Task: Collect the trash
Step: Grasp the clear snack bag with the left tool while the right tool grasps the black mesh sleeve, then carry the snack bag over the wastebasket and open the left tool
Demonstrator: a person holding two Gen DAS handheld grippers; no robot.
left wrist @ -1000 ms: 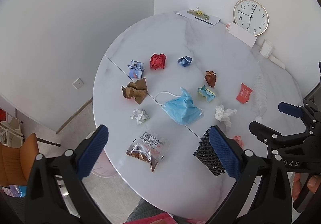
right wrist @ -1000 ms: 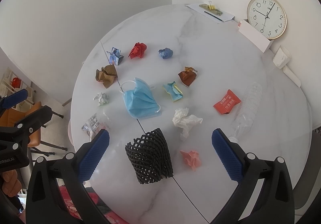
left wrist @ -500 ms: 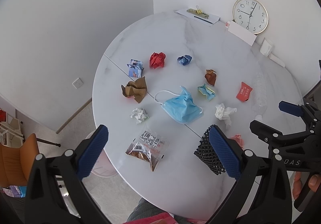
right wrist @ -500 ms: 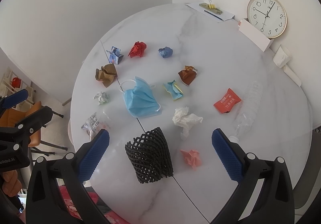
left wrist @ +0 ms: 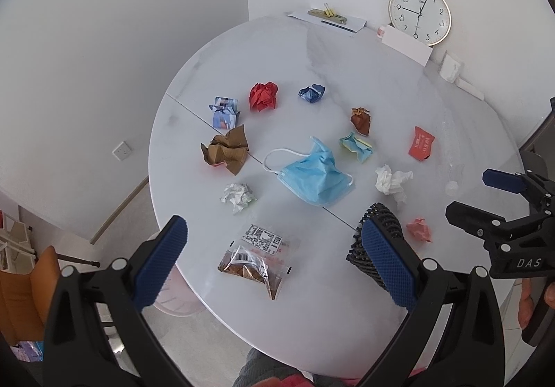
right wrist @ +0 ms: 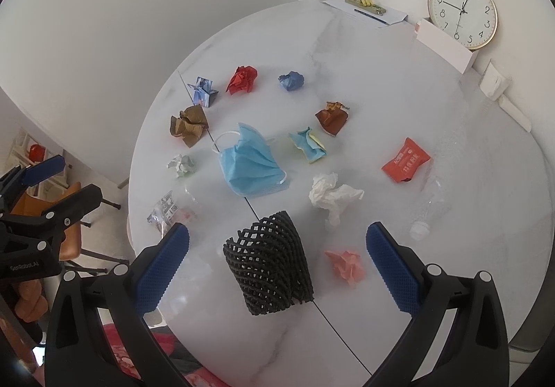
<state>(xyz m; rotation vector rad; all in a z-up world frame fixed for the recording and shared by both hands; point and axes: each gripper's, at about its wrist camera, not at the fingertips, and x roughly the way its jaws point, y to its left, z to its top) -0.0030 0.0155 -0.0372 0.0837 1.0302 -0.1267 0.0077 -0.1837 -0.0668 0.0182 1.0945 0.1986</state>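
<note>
Both tools hover wide open above a round white desk (right wrist: 399, 102) strewn with trash — nothing held.

The left tool (left wrist: 274, 255) hangs over a clear snack wrapper (left wrist: 258, 257); the right tool (right wrist: 277, 260) gapes over a black mesh sleeve (right wrist: 269, 269) — lying on its side, its inside too dark to judge. Loose around them lie a blue face mask (right wrist: 249, 165), white tissue (right wrist: 331, 194), pink paper wad (right wrist: 345, 265), red packet (right wrist: 406, 160) and a clear bottle (right wrist: 432, 208). A clock (right wrist: 461, 10) leans against the far wall.
</note>
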